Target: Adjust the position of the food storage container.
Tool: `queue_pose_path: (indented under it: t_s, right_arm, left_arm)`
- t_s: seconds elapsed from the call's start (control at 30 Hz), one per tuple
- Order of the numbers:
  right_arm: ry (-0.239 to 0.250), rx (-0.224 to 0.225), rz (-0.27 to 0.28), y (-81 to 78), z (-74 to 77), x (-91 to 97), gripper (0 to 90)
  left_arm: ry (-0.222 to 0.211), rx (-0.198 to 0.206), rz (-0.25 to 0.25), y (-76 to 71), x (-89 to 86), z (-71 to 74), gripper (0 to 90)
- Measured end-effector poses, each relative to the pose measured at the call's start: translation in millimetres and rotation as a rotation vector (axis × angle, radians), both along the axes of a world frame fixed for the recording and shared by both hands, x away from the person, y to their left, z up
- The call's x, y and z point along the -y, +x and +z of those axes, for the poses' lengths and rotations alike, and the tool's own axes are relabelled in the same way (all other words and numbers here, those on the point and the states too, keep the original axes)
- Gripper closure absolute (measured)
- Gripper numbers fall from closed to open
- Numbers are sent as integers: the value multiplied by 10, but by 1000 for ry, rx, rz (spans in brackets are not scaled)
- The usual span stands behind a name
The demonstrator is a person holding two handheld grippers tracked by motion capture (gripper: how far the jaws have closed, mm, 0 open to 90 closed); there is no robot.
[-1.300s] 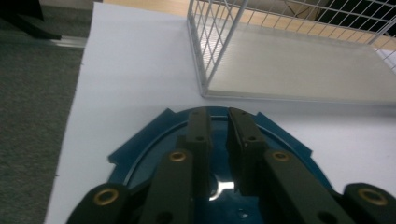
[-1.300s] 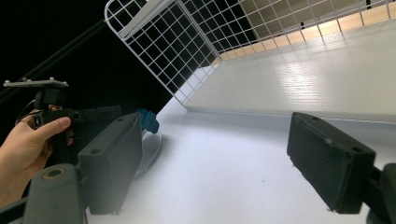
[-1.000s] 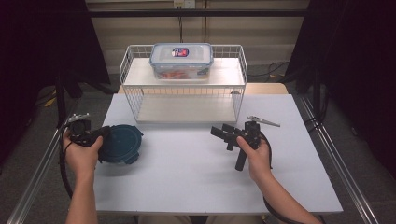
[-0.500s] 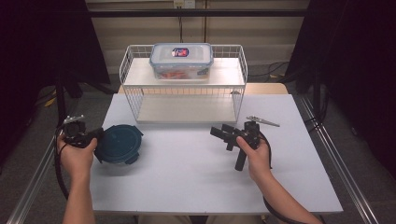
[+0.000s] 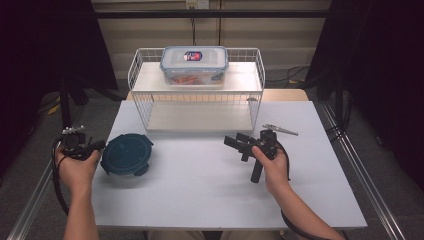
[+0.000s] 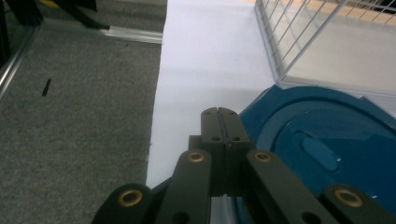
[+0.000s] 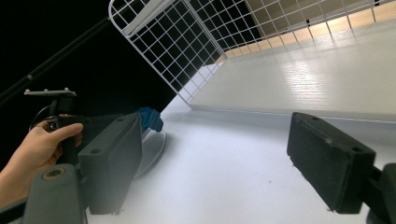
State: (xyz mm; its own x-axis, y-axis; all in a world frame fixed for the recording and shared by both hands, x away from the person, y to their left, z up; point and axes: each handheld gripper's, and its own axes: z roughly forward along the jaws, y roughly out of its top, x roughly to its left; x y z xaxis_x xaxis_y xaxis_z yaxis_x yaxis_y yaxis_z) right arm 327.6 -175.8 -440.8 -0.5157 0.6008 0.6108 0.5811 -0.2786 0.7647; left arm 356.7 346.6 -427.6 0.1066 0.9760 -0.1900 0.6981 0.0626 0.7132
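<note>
**Blue lid waits at the desk's left edge**

Lid (image 5: 127,154) lies flat on the desk (image 5: 200,190), just before the rack (image 5: 195,95). Left tool (image 6: 219,122) — clenched, empty — sits beside its rim. Right tool (image 5: 235,144) hangs released, well apart. Judged: pre-grasp; next, open the left jaws and take the rim.

Bare table (image 5: 200,185) between hands; wire rack (image 5: 196,100) blocks far side.

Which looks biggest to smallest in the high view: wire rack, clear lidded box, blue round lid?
1. wire rack, by far the widest.
2. clear lidded box and blue round lid look about alike; the box sits farther from the camera, so I won't rank them.
</note>
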Motion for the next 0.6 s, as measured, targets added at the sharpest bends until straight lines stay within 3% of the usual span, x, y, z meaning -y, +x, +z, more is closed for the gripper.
queue_pose_path:
  t_s: [0.27,0.5,0.6]
  right_arm:
    - [-1,6,5,4,12,-10,183]
    - [-7,3,11,11,2,-46,183]
    - [-9,7,17,11,-6,-75,183]
  left_arm:
    - [-29,20,23,-24,8,-36,900]
    - [-83,12,-5,-51,97,-38,900]
    - [-81,3,-25,-71,161,-34,900]
